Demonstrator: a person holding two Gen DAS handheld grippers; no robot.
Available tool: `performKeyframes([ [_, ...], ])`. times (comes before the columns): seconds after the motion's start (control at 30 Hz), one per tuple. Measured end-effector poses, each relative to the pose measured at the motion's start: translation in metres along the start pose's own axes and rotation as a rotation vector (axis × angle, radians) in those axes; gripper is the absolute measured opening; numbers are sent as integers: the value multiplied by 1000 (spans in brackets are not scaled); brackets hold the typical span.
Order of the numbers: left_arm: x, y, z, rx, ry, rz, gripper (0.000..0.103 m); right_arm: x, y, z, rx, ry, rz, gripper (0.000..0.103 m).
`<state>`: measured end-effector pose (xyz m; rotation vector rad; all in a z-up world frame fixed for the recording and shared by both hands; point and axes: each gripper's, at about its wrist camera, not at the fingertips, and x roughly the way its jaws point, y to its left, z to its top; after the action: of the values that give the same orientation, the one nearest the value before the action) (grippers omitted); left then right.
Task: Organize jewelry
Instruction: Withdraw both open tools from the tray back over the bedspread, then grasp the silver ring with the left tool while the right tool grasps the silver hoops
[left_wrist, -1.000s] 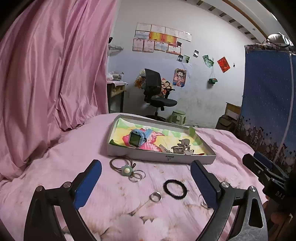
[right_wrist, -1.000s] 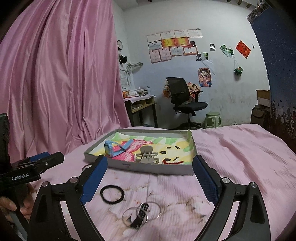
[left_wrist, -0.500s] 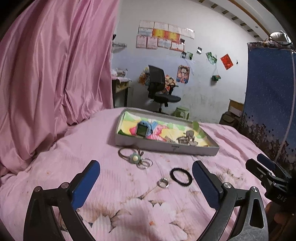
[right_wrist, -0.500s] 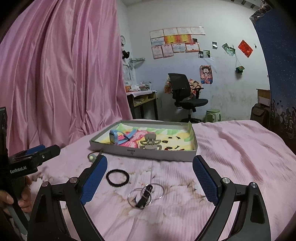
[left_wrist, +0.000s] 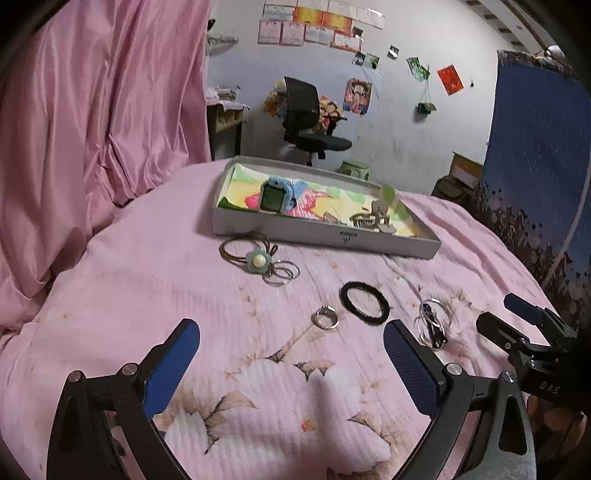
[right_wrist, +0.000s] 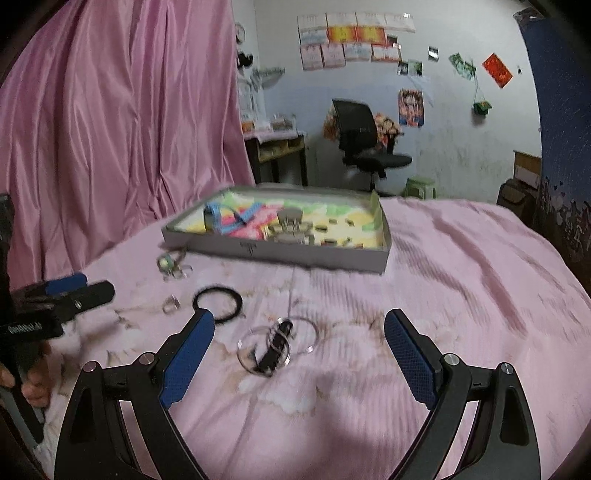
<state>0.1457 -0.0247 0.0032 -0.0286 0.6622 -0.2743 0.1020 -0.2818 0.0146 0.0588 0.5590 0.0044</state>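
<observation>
A shallow grey box (left_wrist: 391, 244) (right_wrist: 314, 254) with a colourful lining holds a blue watch (left_wrist: 275, 197) (right_wrist: 216, 218) and a grey hair claw (left_wrist: 373, 219) (right_wrist: 291, 225). On the pink bedspread before it lie a flower hair tie with thin rings (left_wrist: 256, 258) (right_wrist: 170, 264), a silver ring (left_wrist: 327, 318) (right_wrist: 170, 304), a black hair band (left_wrist: 364, 299) (right_wrist: 218, 300) and a bundle of hoops with a dark clip (left_wrist: 432, 325) (right_wrist: 275, 343). My left gripper (left_wrist: 291, 360) is open and empty, above the bed, short of the silver ring. My right gripper (right_wrist: 299, 350) is open and empty, just short of the hoop bundle.
A pink curtain (left_wrist: 92, 103) hangs on the left. A blue patterned cloth (left_wrist: 539, 155) stands on the right. An office chair (left_wrist: 310, 122), a desk (right_wrist: 275, 146) and a green stool (left_wrist: 354, 168) are beyond the bed's far edge.
Both grippers have risen and tilted down, so the jewelry on the bedspread now sits higher and farther in view. Both stay open and empty. Nothing on the bed has moved.
</observation>
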Motion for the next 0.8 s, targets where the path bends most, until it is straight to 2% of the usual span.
performKeyframes([
  [0.1, 4, -2, 0, 14, 21, -15, 100, 7, -1, -4, 1, 50, -7, 88],
  [0.2, 9, -5, 0, 36, 40, -34, 98, 11, -1, -5, 1, 79, -3, 76],
  [0.33, 19, -11, -1, 75, 79, -59, 84, 17, -2, -9, 5, 122, 15, 58],
  [0.5, 31, -17, 0, 102, 129, -88, 73, 30, -2, -13, 16, 179, 35, 54],
  [0.6, 39, -20, 3, 114, 149, -100, 69, 37, 0, -14, 16, 214, 48, 48],
  [0.8, 58, -20, 10, 108, 197, -127, 54, 50, 0, -17, 34, 271, 72, 45],
])
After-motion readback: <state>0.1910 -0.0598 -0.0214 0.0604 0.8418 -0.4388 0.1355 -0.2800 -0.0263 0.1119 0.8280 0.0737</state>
